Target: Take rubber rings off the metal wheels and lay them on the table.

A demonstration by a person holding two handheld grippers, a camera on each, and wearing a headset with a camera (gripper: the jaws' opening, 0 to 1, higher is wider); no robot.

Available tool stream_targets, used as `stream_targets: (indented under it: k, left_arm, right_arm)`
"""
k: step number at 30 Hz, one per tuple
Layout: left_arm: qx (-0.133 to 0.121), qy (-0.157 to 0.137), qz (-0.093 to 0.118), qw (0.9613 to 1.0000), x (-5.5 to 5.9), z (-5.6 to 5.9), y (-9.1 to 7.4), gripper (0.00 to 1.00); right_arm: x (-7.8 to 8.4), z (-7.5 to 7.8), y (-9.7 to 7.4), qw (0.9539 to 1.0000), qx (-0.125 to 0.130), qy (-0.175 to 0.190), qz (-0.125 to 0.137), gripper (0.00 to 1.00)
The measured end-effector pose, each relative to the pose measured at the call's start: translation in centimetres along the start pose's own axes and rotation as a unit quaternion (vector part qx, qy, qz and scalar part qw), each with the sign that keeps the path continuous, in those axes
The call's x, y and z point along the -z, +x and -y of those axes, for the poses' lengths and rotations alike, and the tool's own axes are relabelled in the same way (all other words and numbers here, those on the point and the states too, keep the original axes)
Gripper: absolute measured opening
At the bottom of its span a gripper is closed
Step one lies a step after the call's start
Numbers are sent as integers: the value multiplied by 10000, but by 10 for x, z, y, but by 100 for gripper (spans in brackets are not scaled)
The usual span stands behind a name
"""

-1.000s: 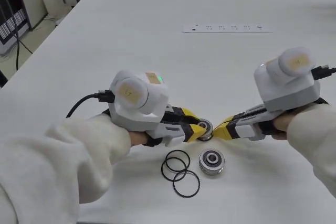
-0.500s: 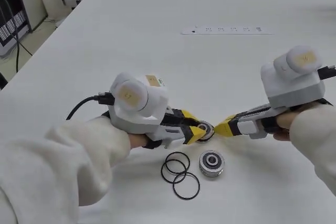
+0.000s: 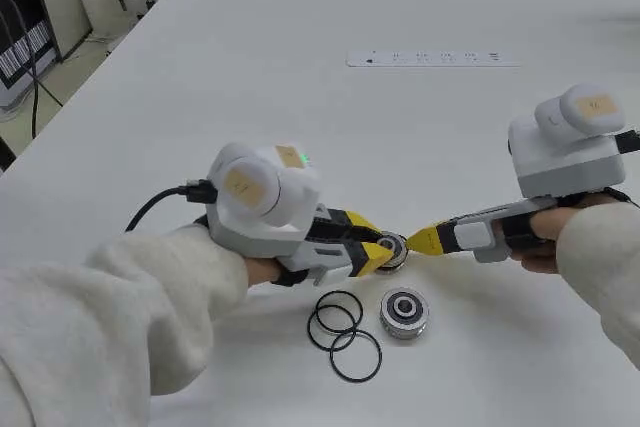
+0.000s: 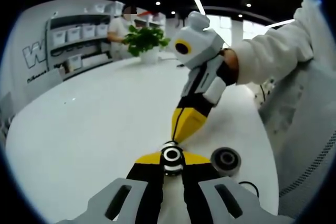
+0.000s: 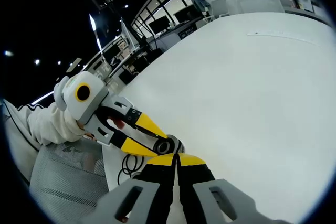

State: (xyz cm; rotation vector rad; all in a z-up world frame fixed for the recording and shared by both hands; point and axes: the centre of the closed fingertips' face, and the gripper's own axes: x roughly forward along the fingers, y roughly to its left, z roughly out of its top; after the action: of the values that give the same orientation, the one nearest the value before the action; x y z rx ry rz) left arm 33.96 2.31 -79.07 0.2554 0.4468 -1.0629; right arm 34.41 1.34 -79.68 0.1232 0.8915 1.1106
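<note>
toward the person from left gripper point(image 3: 383, 251): loose wheel point(image 3: 404, 311), three rubber rings point(image 3: 340, 330) in the way | at its tip: held wheel point(image 3: 392, 246), right gripper point(image 3: 412, 241) close | beyond: table point(image 3: 300, 107) open to power strip point(image 3: 433, 55)

The white table point(image 3: 300, 97) carries 3 black rubber rings point(image 3: 343, 334) near its front edge, lying flat and overlapping one another in a small cluster. Just to the right of them 1 metal wheel point(image 3: 404, 311) lies flat on its side, close to the rings but apart from them. Well beyond, toward the far side, a white power strip point(image 3: 433, 57) lies flat.
</note>
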Motion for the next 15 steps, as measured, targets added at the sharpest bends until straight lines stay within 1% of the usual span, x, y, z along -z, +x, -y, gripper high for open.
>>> stream_targets:
  k: [3, 10, 15]
  left_arm:
    - [-2, -19, 23, 10000, 0, 0, 0, 14]
    - [7, -43, 34, 10000, 0, 1, 0, 14]
    - [0, -55, 39, 10000, 0, 1, 0, 14]
  right_arm:
    - [0, -2, 0, 10000, -24, 46, 3, 0]
    - [0, -5, 0, 10000, 8, -36, -51, 0]
    - [-1, -6, 0, 9997, 62, -213, -96, 0]
